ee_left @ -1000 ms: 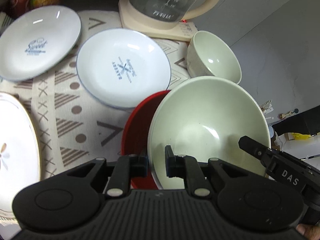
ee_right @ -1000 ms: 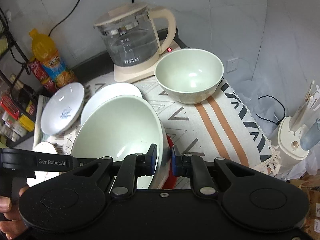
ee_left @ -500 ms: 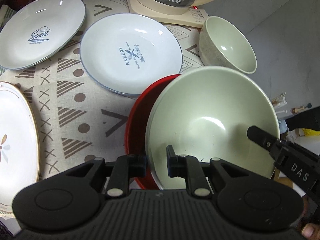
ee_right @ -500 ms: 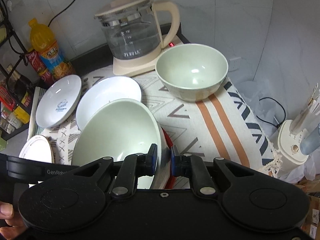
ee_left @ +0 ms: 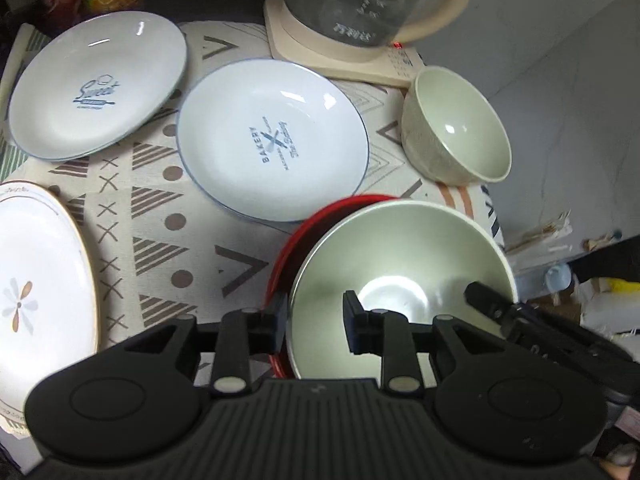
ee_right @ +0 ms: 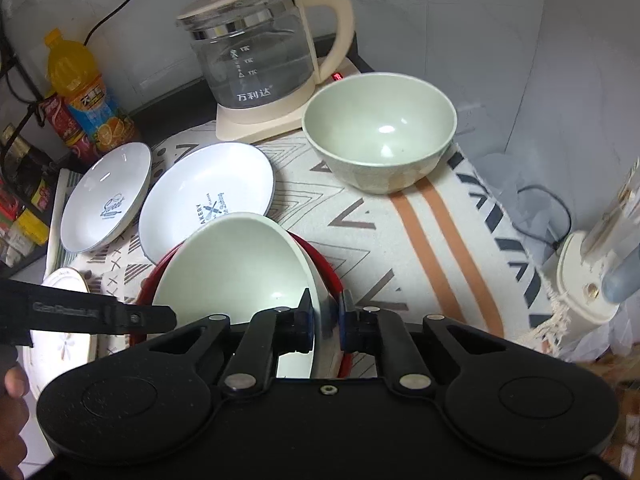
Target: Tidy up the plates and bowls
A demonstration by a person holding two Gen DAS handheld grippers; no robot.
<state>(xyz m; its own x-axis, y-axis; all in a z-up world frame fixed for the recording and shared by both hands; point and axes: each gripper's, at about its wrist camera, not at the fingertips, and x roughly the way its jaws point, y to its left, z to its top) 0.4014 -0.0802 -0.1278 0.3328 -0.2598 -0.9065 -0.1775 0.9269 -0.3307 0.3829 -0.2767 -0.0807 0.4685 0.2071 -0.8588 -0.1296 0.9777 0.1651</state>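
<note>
Large green bowl [ee_left: 400,264] sits in red plate [ee_left: 288,248] on worktop; left tool [ee_left: 314,322] is opening off its rim, right tool [ee_right: 325,322] clamped narrow on the opposite rim; free both before lifting away.

Patterned cloth [ee_left: 160,216] bears 3 plates, 2 bowls, kettle base.

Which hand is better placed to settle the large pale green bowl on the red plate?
Right: its tongs clamp the large pale green bowl's rim, while the left tongs are opening.
</note>
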